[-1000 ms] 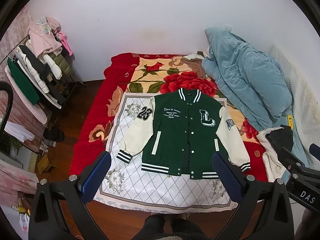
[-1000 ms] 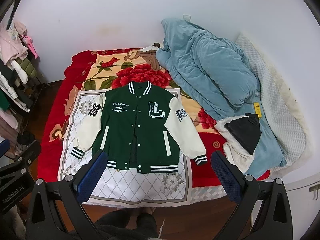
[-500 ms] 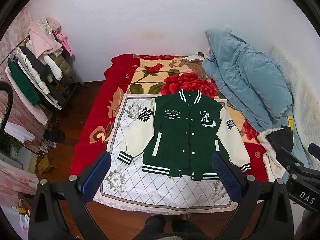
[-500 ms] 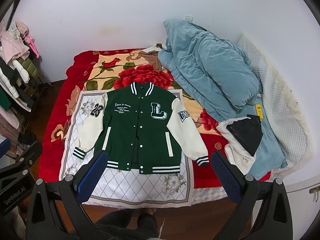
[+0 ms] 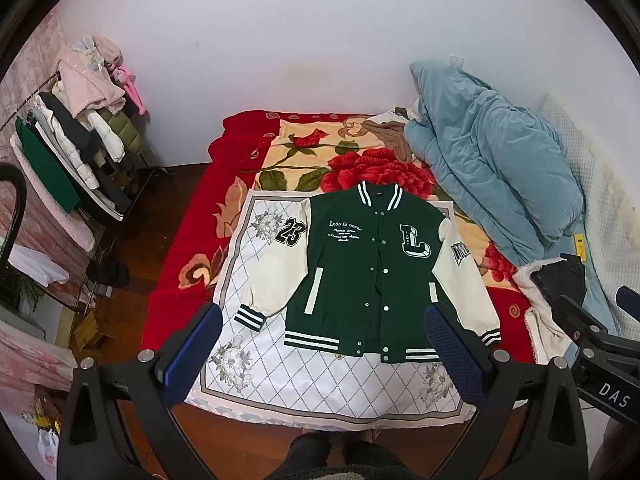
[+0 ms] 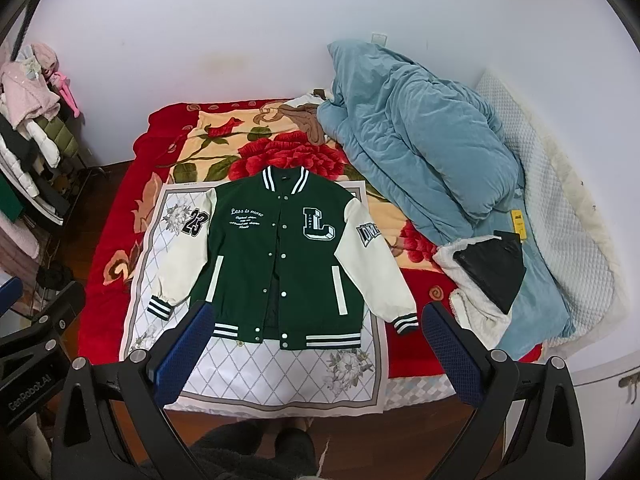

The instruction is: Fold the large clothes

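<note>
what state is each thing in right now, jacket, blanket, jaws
varsity jacket: spread flat, front up, partly unsnapped
white floral cloth: laid flat under the jacket
blue duvet: bunched up
left gripper: jaws open, empty
right gripper: jaws open, empty

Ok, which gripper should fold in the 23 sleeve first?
Left. The 23 sleeve lies on its side of the jacket; the left gripper is open and empty, while the right gripper would probably cross the body.
</note>
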Available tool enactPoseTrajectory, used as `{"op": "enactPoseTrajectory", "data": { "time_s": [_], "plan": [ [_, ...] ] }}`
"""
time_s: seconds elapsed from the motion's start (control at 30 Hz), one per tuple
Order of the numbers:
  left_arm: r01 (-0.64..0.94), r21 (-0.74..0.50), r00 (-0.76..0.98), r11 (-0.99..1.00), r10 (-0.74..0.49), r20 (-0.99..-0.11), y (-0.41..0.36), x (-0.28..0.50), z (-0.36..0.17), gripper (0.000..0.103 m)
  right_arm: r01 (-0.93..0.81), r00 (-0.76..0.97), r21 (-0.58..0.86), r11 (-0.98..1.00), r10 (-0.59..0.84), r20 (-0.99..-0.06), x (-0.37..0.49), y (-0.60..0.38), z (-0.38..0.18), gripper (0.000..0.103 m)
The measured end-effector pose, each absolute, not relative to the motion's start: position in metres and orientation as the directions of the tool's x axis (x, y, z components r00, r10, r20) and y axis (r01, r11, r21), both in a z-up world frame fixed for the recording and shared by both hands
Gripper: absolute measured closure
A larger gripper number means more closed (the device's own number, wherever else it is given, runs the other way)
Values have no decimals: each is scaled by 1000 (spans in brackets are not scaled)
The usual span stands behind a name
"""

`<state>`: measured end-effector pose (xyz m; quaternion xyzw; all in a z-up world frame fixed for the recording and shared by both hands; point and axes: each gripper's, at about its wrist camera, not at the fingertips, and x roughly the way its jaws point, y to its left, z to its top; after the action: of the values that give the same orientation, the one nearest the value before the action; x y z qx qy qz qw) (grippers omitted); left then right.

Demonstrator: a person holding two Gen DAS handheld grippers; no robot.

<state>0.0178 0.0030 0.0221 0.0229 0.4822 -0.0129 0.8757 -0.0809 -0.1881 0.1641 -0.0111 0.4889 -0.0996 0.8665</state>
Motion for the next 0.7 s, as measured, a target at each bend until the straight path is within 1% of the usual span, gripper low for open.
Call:
{"op": "enactPoseTrajectory", "data": {
  "time_s": [0.43, 0.63, 0.7],
  "plan": [
    [43, 30, 540, 999, 2, -842, 4, 15, 21, 0, 162, 505, -116, 980, -184, -843, -83, -187, 165, 0],
    [43, 33, 545, 999, 4, -839, 4, 24, 29, 0, 160, 504, -115, 980, -181, -844, -83, -187, 165, 0],
    [44, 28, 540, 999, 0, -842, 6, 16, 23, 0, 161, 505, -115, 980, -182, -844, -83, -188, 165, 0]
  ]
}}
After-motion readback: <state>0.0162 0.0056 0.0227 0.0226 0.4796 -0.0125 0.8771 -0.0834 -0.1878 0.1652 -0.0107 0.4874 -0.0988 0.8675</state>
